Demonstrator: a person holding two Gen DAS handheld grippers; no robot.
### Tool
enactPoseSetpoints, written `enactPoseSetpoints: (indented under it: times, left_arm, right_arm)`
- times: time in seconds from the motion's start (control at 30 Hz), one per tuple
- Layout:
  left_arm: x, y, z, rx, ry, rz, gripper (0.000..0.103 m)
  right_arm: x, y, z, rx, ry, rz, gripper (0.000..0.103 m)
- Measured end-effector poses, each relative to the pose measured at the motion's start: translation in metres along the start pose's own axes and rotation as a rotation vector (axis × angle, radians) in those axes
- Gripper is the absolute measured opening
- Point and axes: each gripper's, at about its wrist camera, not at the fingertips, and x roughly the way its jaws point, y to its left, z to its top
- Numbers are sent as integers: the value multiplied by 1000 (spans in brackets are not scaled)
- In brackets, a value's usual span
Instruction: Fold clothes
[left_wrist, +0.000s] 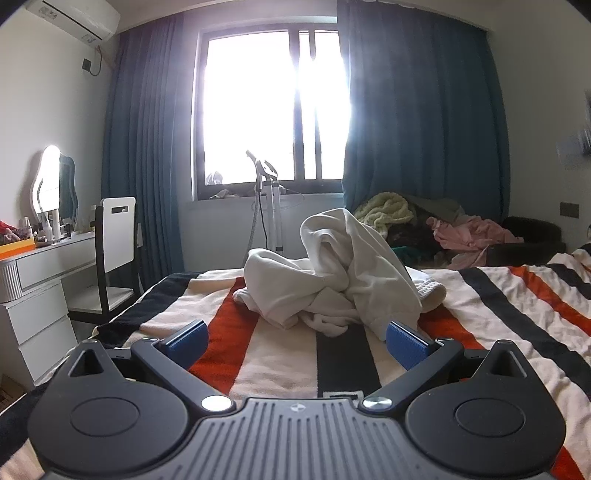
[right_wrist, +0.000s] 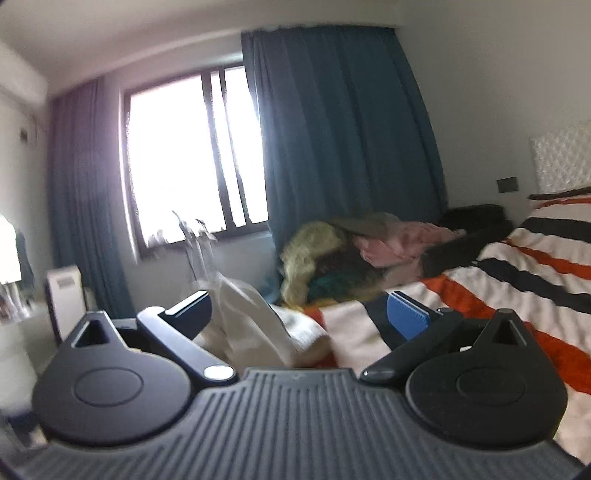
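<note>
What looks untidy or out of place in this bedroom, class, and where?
The white garment sits in a crumpled heap on the striped blanket, not laid flat. Beyond the bed, a jumble of clothes is piled under the blue curtain. Both grippers, left and right, are open and empty.

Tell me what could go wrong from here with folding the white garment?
1. The white garment lies bunched, so the left tool, open and not holding it, may pinch several layers.
2. The right tool view is blurred; a fast grab could miss its edge.
3. The striped blanket may get pinched too.
</note>
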Motion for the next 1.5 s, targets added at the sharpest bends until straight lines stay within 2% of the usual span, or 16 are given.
enactPoseSetpoints:
  times: [0.17, 0.3, 0.4, 0.53, 0.63, 0.7, 0.9, 1.03, 1.13, 1.27, 1.37, 1.5]
  left_arm:
    - [6, -11, -3, 4, 35, -2, 103]
    - [13, -24, -7, 28, 66, -2, 103]
    - [27, -38, -9, 65, 92, -8, 103]
    - [51, -65, -18, 194, 95, -7, 103]
    - [73, -86, -27, 297, 84, -8, 103]
    - [90, -102, -34, 385, 68, -13, 103]
    - [146, -148, -57, 604, 45, -66, 103]
    - [181, -175, -59, 655, 14, -101, 102]
    - [201, -196, -66, 754, -35, -104, 102]
    - [229, -224, -75, 886, -100, -109, 102]
    - [250, -244, -82, 978, -146, -107, 102]
    - [275, -250, -86, 1076, -166, -81, 102]
  right_arm:
    - [3, 4, 36, 41, -68, 21, 103]
    - [19, -3, 51, 41, -38, 67, 103]
    - [24, -9, 44, 38, -24, 67, 103]
    - [29, -24, 20, 48, 19, 75, 103]
    - [32, -38, -1, -15, 32, 30, 103]
    - [40, -49, -14, -47, 77, -21, 103]
    - [66, -78, -30, 70, 200, -50, 103]
    - [82, -93, -39, 151, 247, -71, 103]
    - [91, -104, -45, 197, 252, -115, 103]
    - [117, -117, -48, 231, 262, -225, 103]
    - [135, -125, -53, 276, 308, -188, 103]
    - [157, -133, -73, 282, 358, -214, 103]
